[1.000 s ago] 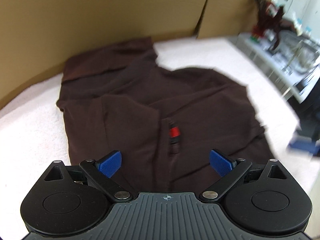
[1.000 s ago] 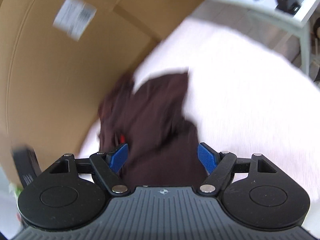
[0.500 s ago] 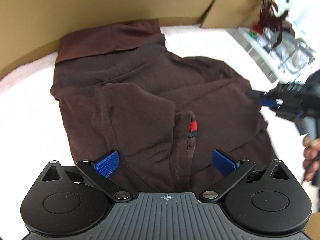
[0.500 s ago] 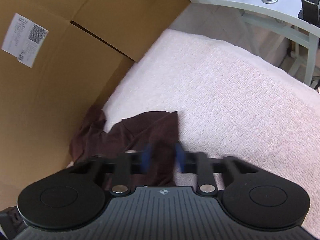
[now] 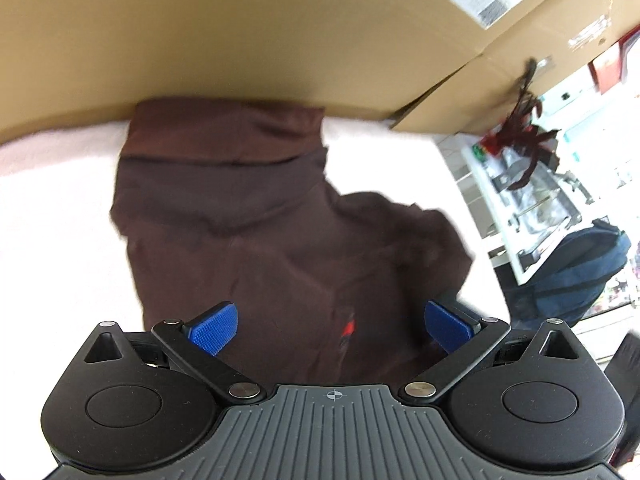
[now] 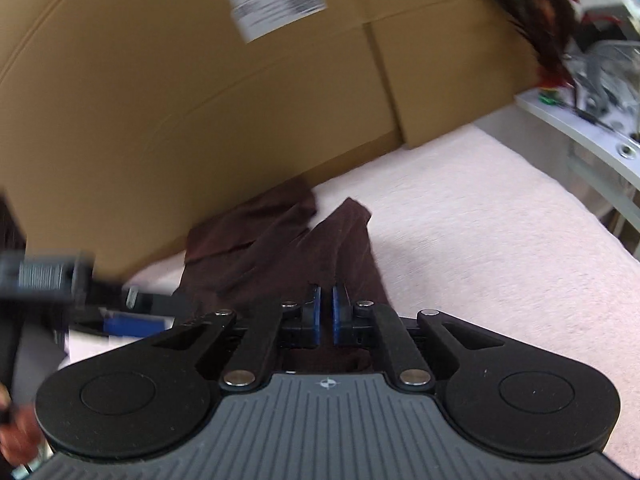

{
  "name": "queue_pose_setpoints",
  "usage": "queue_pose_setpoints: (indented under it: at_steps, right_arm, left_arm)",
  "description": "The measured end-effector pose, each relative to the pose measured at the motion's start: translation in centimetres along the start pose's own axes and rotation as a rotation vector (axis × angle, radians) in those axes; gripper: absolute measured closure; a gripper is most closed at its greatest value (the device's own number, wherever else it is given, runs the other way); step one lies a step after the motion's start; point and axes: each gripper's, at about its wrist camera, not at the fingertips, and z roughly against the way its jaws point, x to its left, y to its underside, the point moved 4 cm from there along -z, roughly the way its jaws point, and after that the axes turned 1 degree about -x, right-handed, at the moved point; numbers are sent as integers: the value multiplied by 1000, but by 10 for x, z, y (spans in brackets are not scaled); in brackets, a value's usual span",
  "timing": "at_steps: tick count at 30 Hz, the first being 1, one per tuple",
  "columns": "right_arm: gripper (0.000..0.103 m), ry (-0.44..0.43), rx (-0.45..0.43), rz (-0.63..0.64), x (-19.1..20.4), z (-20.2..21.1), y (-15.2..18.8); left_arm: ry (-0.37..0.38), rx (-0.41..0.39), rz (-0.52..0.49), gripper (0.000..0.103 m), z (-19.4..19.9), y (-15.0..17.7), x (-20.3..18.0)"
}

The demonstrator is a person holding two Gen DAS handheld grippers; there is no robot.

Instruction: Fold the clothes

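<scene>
A dark brown shirt (image 5: 280, 240) with a small red mark (image 5: 349, 326) lies crumpled on a white towel (image 5: 48, 220), its far end against a cardboard box (image 5: 280, 20). My left gripper (image 5: 328, 322) hovers open over the shirt's near part, pads wide apart and not pressing cloth. In the right wrist view my right gripper (image 6: 326, 312) is closing, its blue pads nearly together with a fold of the brown shirt (image 6: 280, 248) pinched between them. The left gripper (image 6: 120, 320) shows blurred at that view's left.
The cardboard box (image 6: 240, 100) walls off the back of the pinkish-white towel (image 6: 480, 240). A cluttered white table (image 5: 520, 208) and a blue backpack (image 5: 580, 276) stand to the right. A person's hand (image 6: 16, 432) is at the lower left.
My right gripper went from wide open to nearly shut on the shirt's edge and swung toward the box. The shirt's right side has bunched inward. The left gripper shifted, still open.
</scene>
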Motion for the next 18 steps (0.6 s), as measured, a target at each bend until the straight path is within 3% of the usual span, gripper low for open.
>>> queue_pose_setpoints:
  at_steps: [5, 9, 13, 14, 16, 18]
  right_arm:
    - [96, 25, 9, 104, 34, -11, 19]
    - [96, 42, 3, 132, 44, -12, 24]
    - [96, 50, -2, 115, 43, -10, 22]
    - [96, 52, -4, 112, 43, -10, 21]
    - [96, 58, -8, 109, 43, -8, 20]
    - [96, 61, -9, 105, 44, -8, 20]
  left_arm:
    - [-9, 45, -59, 0, -18, -16, -18]
    - [-30, 124, -76, 0, -45, -20, -25]
    - [20, 143, -51, 0, -61, -20, -27]
    - [34, 146, -44, 3, -64, -20, -28]
    - [56, 156, -31, 27, -70, -19, -28]
    - [64, 178, -16, 59, -77, -17, -26]
